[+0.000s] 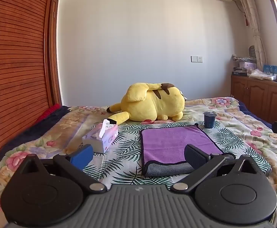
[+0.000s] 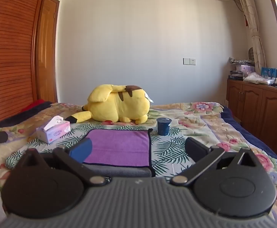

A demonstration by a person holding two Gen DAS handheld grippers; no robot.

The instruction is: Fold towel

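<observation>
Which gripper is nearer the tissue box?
Left. The left gripper has the tissue box just past its left finger; the right gripper sits farther right.

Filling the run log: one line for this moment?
left gripper open | right gripper open | purple towel flat on bed, ungrasped

The left gripper (image 1: 138, 156) is held low over the bed (image 1: 233, 117), jaws spread wide, nothing between them. The purple towel (image 1: 176, 142) is laid flat just ahead, its near edge seemingly folded under, grey side showing. A tissue box (image 1: 102, 138) is seen to its left, a dark cup (image 1: 209, 120) at its far right corner, a yellow plush (image 1: 153, 104) beyond.
</observation>
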